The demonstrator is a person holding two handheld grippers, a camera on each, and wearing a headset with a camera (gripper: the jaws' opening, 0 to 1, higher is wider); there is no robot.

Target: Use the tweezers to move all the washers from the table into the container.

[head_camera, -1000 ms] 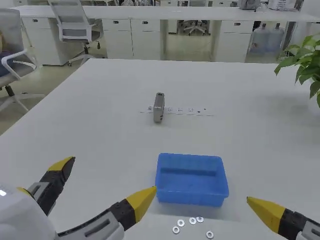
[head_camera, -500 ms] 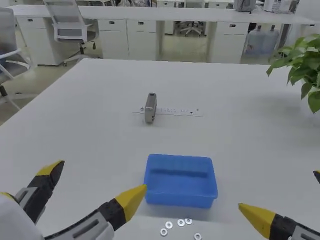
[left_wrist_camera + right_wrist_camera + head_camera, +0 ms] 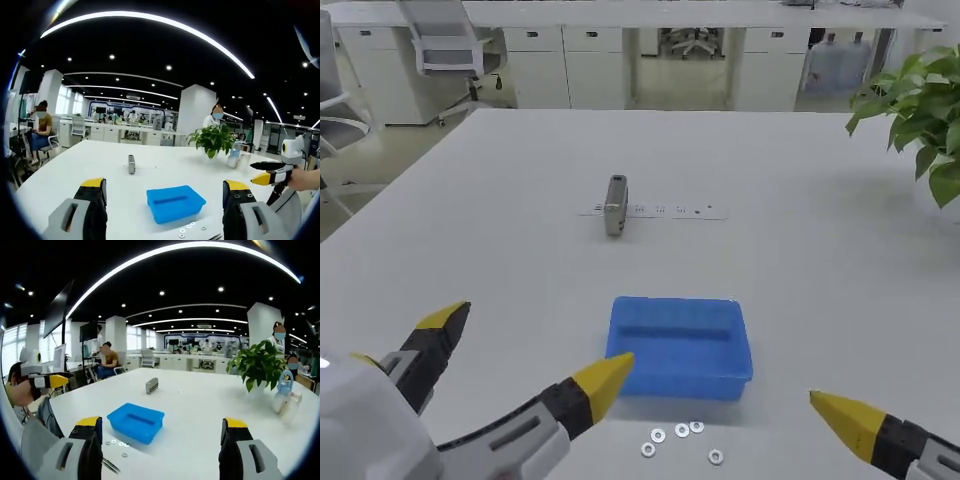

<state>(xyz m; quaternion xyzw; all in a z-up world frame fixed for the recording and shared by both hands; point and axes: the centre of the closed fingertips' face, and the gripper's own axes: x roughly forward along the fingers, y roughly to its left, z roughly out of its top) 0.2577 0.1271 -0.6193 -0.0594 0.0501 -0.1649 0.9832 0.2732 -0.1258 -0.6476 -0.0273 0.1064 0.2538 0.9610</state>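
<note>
The blue container stands on the white table, and several small metal washers lie loose just in front of it. My left gripper hovers open at the lower left, its right fingertip near the container's front left corner. One yellow fingertip of my right gripper shows at the lower right, wide of the washers. In the right gripper view the right gripper is open, with the container, washers and a thin metal tool like tweezers ahead. Both grippers hold nothing.
A grey metal block rests on a flat white power strip mid-table. A potted plant stands at the far right. Office chairs and desks lie beyond the table's far edge.
The head view has shifted a little. My left gripper has edged slightly right toward the container's corner. Both grippers stay open and the washers have not moved.
</note>
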